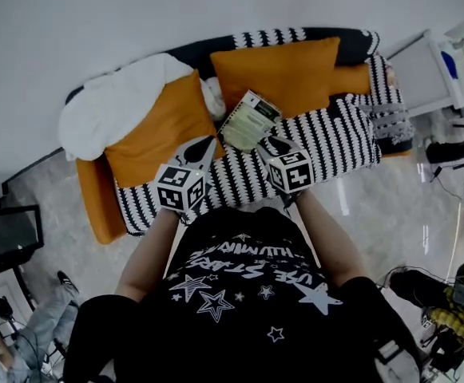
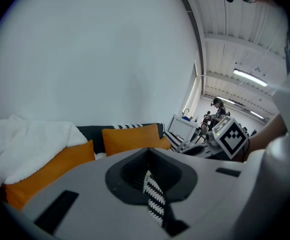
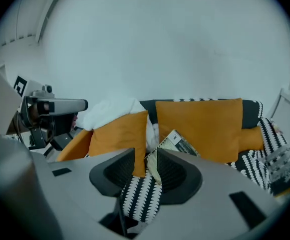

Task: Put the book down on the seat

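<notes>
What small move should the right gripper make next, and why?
Probably draw the right gripper straight back from the book. The book already seems to lean against the orange cushion on the striped seat, and the fingers stand apart, not pressing it.

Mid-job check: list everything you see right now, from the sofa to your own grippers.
Sofa: one, black-and-white pattern over orange, against the wall.
Cushions: two, orange, along the backrest.
Blanket: one, white, sofa's left end in the head view.
Book: one, pale, tilted on the seat in front of the cushions.
Cabinet: one, white, right of the sofa.
Left gripper: one, grey, jaws together, above the seat.
Right gripper: one, grey, jaws apart, gripping nothing, at the book's edge.
Shirt: one, black with stars, bottom of the head view.
</notes>
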`<state>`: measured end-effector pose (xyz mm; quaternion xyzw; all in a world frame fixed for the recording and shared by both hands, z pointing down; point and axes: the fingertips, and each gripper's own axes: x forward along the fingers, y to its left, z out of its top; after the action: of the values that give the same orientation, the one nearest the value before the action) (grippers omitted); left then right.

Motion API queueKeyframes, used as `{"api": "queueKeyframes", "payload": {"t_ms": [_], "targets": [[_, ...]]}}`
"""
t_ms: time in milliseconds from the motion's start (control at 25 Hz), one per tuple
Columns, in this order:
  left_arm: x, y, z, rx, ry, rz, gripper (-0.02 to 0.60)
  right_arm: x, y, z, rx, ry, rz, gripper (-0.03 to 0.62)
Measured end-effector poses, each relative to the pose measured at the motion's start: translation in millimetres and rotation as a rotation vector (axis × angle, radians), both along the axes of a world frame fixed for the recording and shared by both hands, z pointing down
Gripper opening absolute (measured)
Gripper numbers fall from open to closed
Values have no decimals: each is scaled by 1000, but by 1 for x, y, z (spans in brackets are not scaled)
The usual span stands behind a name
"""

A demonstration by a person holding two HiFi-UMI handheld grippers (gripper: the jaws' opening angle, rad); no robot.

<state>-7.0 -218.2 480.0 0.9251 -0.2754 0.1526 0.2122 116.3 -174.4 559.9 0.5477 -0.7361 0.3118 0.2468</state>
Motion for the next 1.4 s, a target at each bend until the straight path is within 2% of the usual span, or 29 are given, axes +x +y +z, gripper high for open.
{"api": "queueKeyframes", "payload": {"t_ms": [240, 480, 880, 1240, 1400], "targets": [[13, 15, -5, -7, -12, -25, 8, 25, 20, -10, 7, -38, 42, 100], [24, 55, 2, -10, -35, -48, 8, 42, 56, 1, 4, -68, 44, 76], [15, 136, -16, 41, -45, -173, 8, 41, 122, -9, 44, -94, -54, 61], [14, 210, -37, 91, -30, -253, 8, 53, 190, -34, 107, -125, -78, 57], [15, 231, -40, 84, -30, -280, 8, 63, 216, -42, 119, -138, -70, 56]]}}
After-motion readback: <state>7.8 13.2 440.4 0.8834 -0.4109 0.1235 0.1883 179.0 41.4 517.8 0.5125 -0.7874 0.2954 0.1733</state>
